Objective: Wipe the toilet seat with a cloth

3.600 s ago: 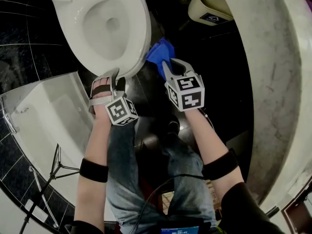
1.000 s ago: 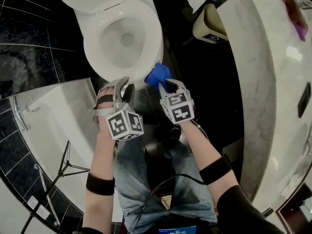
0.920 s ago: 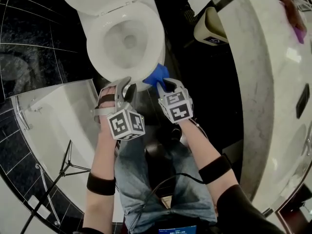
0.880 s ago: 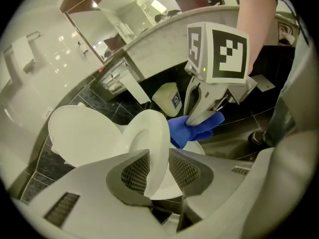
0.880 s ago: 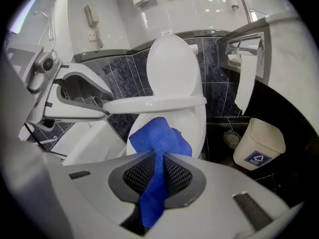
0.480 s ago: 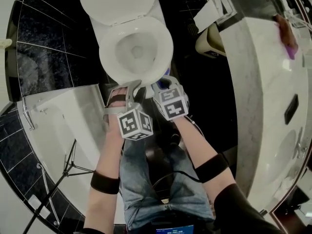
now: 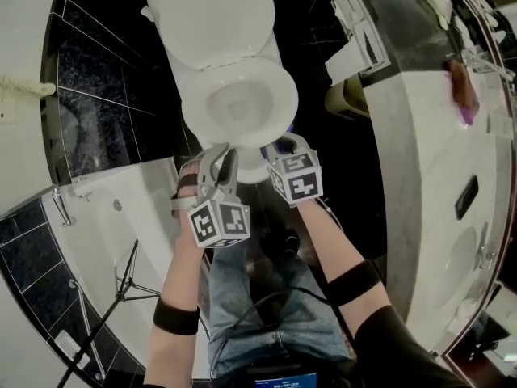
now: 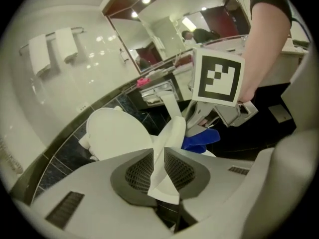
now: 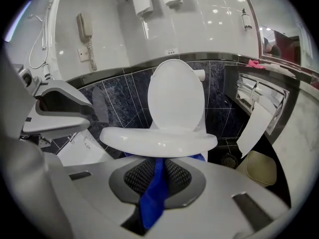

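The white toilet (image 7: 240, 103) stands at the top middle of the head view with its lid (image 9: 177, 98) up. My left gripper (image 7: 220, 158) is at the seat's front edge; its jaws have just been closing and pinch the white seat rim (image 8: 167, 153). The seat (image 9: 158, 139) shows edge-on across the right gripper view. My right gripper (image 7: 284, 145) is shut on the blue cloth (image 9: 155, 193), its jaws having just closed further. The cloth runs up under the seat's front. It also shows by the right gripper (image 8: 217, 81) in the left gripper view, and is almost hidden in the head view.
A white bathtub (image 7: 105, 217) lies to the left and a tripod (image 7: 121, 289) stands by it. A beige bin (image 7: 343, 99) and a long marble counter (image 7: 428, 176) are on the right. Toilet paper (image 9: 256, 126) hangs beside the toilet. A wall phone (image 9: 85, 31) hangs at the left.
Both grippers have risen together at the seat's front. The left jaws have closed on the rim. The blue cloth has slipped under the seat's front and out of the head view.
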A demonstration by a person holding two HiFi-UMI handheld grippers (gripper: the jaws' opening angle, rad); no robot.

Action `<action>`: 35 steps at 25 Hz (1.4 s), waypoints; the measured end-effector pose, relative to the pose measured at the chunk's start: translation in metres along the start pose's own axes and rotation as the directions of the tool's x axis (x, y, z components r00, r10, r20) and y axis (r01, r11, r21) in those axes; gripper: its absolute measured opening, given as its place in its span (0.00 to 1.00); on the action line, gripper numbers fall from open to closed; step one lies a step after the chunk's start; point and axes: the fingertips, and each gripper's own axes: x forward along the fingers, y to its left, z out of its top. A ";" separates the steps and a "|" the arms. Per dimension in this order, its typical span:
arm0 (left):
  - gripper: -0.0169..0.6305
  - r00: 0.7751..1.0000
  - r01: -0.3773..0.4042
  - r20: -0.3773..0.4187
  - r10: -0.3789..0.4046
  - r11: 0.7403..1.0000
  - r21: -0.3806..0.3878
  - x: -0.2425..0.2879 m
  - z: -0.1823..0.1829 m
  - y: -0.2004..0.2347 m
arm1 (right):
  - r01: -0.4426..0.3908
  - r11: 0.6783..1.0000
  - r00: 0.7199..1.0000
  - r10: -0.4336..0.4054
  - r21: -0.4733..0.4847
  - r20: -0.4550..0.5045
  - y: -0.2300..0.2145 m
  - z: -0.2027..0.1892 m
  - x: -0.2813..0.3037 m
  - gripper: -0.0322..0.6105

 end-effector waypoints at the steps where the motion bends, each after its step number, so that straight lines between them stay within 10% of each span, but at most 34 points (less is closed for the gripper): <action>1: 0.11 1.000 -0.021 0.010 0.021 0.999 -0.035 -0.006 -0.001 0.014 | 0.009 1.000 1.000 -0.009 -0.007 0.002 -0.002 0.007 0.000 0.14; 5: 0.03 0.997 -0.065 0.029 0.073 0.976 -0.210 -0.027 -0.008 0.059 | 0.031 0.999 0.999 -0.031 -0.023 0.015 -0.006 0.039 0.002 0.14; 12: 0.03 0.996 -0.036 0.048 0.071 0.855 -0.518 -0.055 -0.030 0.117 | 0.082 0.996 0.996 -0.081 -0.026 0.049 -0.016 0.104 0.008 0.14; 35: 0.03 0.984 -0.164 -0.049 0.171 0.768 -0.619 -0.108 -0.069 0.210 | 0.161 0.985 0.981 -0.152 -0.067 0.120 -0.061 0.273 0.077 0.15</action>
